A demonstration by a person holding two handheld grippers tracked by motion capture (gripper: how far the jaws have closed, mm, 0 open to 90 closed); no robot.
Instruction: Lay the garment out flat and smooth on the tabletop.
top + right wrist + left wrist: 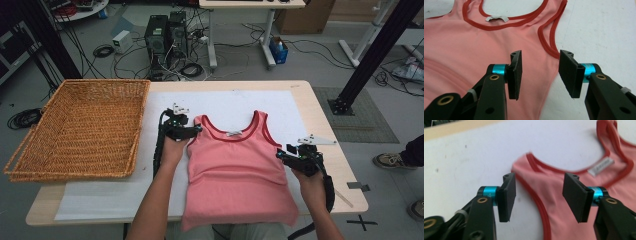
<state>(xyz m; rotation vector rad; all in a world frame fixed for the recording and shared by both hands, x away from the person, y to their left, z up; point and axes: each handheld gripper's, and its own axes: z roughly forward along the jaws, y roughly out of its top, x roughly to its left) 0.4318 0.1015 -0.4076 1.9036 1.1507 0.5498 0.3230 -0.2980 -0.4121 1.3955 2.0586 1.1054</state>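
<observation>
A pink tank top (235, 170) with red trim lies flat on a white sheet (225, 100), its neck to the far side and its hem hanging over the table's near edge. My left gripper (197, 129) hovers at the top's left shoulder strap. In the left gripper view the gripper (539, 195) is open, and the strap and red armhole edge (534, 195) lie below the gap. My right gripper (280, 154) is at the top's right side. In the right gripper view it (540, 72) stands open above the right armhole edge (550, 50), pads clear of the cloth (461, 42).
A large wicker basket (100, 82) sits on the left part of the wooden table (320, 120). Beyond the table are computer towers (165, 35), cables and a desk's legs. A black post (370, 55) stands at the right, and a person's shoes (390, 160) are beside the table.
</observation>
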